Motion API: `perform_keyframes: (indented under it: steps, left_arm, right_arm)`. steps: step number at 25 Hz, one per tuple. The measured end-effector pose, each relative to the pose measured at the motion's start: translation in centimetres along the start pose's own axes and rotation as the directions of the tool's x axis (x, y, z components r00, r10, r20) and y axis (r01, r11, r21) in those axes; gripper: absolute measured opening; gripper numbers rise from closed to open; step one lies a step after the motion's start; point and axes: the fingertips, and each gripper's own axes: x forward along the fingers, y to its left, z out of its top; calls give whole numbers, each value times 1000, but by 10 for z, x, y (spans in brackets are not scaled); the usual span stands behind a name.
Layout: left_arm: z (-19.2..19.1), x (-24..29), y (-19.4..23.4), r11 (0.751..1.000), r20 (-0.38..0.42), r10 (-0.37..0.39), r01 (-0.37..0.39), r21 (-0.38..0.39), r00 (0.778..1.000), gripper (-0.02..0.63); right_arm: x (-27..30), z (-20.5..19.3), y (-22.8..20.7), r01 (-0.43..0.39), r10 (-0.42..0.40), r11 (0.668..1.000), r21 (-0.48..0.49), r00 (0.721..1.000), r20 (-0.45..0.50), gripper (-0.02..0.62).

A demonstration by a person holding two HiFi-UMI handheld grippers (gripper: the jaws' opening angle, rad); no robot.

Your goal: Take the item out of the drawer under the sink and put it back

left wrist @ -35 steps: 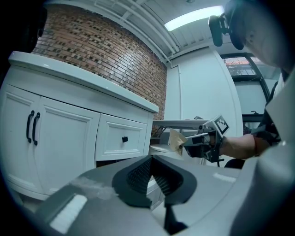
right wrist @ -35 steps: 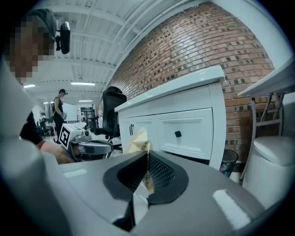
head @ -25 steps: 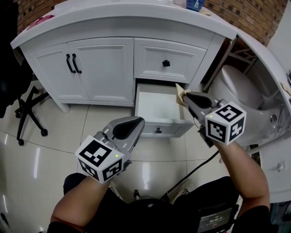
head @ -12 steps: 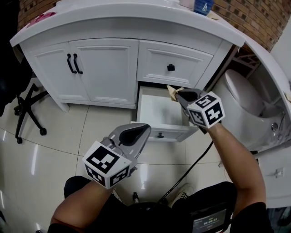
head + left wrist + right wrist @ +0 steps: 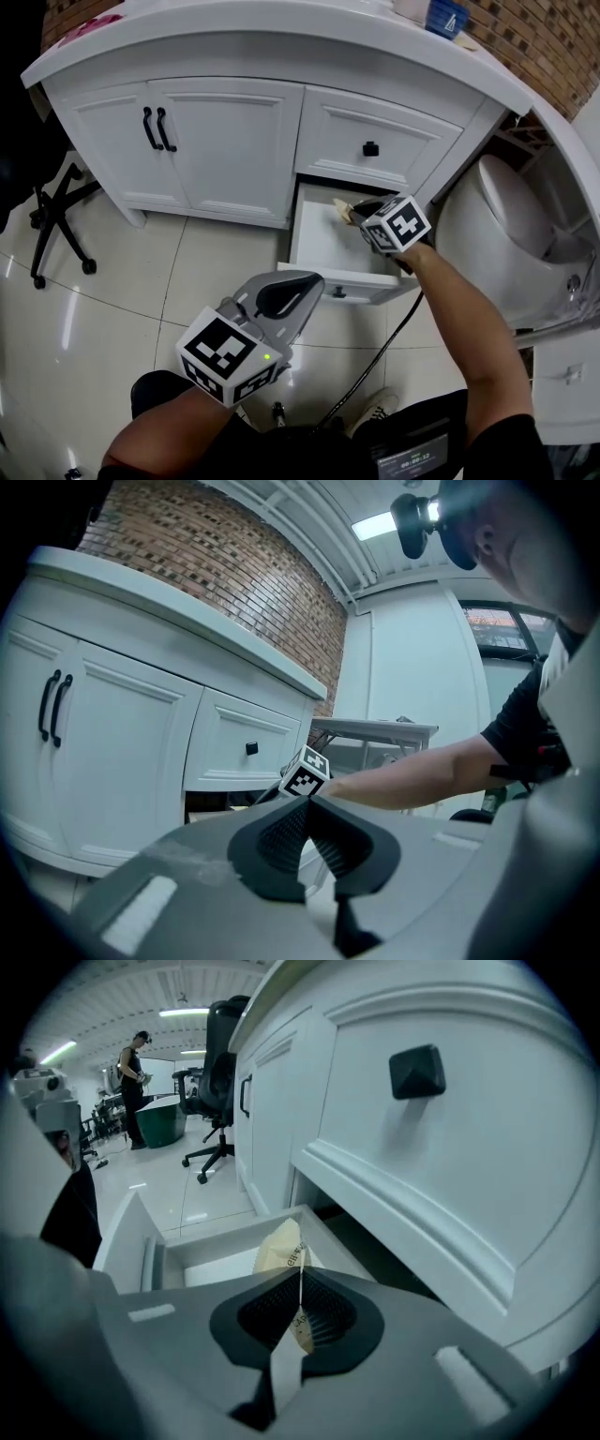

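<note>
The white lower drawer (image 5: 323, 265) under the sink counter stands pulled out. My right gripper (image 5: 361, 209) reaches over its back right part, shut on a tan paper packet (image 5: 344, 210). In the right gripper view the packet (image 5: 280, 1246) sticks up from between the closed jaws of the right gripper (image 5: 298, 1290), above the drawer's white floor (image 5: 211, 1265). My left gripper (image 5: 297, 282) hangs in front of the drawer, over the floor tiles, shut and empty. Seen in its own view, the left gripper (image 5: 307, 803) has its pads pressed together.
Above the open drawer is a shut drawer with a black knob (image 5: 370, 148). Double doors with black handles (image 5: 155, 129) are to the left. A toilet (image 5: 502, 220) stands close on the right, an office chair base (image 5: 52, 220) on the left. A black cable (image 5: 398, 337) trails across the floor.
My right gripper has carried the packet forward and down, from beside the drawer's right edge to over its inside. The left gripper has stayed about where it was.
</note>
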Motion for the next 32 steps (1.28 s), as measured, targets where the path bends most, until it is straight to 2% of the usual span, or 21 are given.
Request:
perform_keyframes:
  steps: [8, 11, 14, 19, 22, 25, 29, 32]
  left_arm:
    - [-6, 6, 8, 1000, -18, 9, -10, -14, 1000, 3]
    - [-7, 7, 9, 1000, -25, 10, -10, -14, 1000, 3]
    - [-8, 8, 8, 1000, -28, 6, -6, -15, 1000, 3]
    - [-7, 6, 10, 1000, -27, 13, -14, -15, 1000, 3]
    - [-7, 5, 8, 1000, -28, 11, -12, -9, 1000, 3]
    - [-6, 3, 12, 1000, -26, 25, -25, -6, 999, 4]
    - [-2, -2, 18, 999, -13, 48, -48, -14, 999, 3]
    - [4, -6, 18, 999, 6, 52, -52, 1, 999, 3]
  right_arm:
    - [40, -32, 4, -38, 34, 999, -26, 991, -127, 12]
    - [47, -36, 6, -52, 48, 998, -24, 990, -131, 14]
    - [48, -42, 8, -59, 53, 998, -37, 988, -143, 55]
    - [41, -34, 10, -56, 49, 997, -52, 991, -126, 80]
    - [22, -14, 6, -19, 16, 998, -67, 999, -47, 78]
    - [-12, 15, 2, 23, -22, 1000, -19, 996, 87, 57]
    - [-63, 39, 7, 28, -42, 998, 60, 971, 235, 8]
    - [-92, 47, 22, -9, -27, 994, 113, 949, 315, 8]
